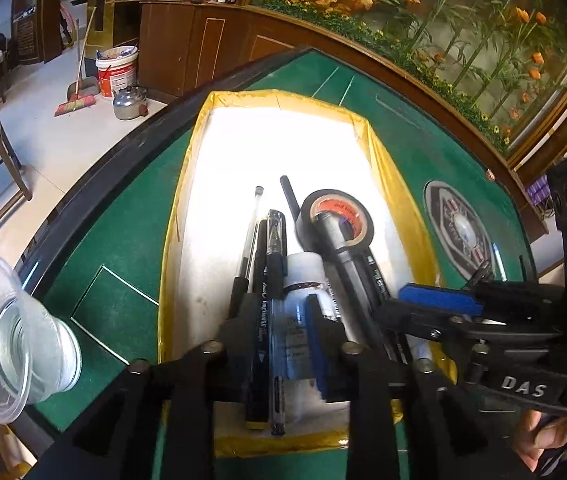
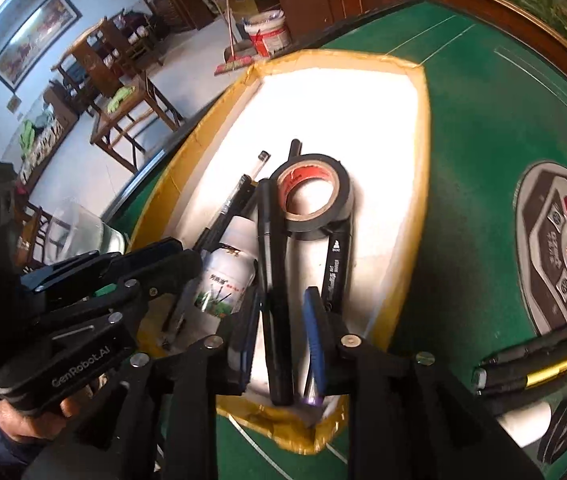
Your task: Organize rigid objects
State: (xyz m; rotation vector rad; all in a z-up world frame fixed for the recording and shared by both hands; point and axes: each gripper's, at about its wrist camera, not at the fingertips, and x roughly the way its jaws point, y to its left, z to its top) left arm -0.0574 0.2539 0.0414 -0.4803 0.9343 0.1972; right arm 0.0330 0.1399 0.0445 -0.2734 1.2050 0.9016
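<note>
2 hand-held grippers low over tray, jaws parted

Pale tiled floor, wooden cabinets, chairs

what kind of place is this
Probably a lived-in home or family shop room: a green felt game table, likely for mahjong, wooden chairs on a tiled floor, and a broom beside a kettle.

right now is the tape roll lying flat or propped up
Propped: the tape roll leans tilted on markers in the tray.
</note>
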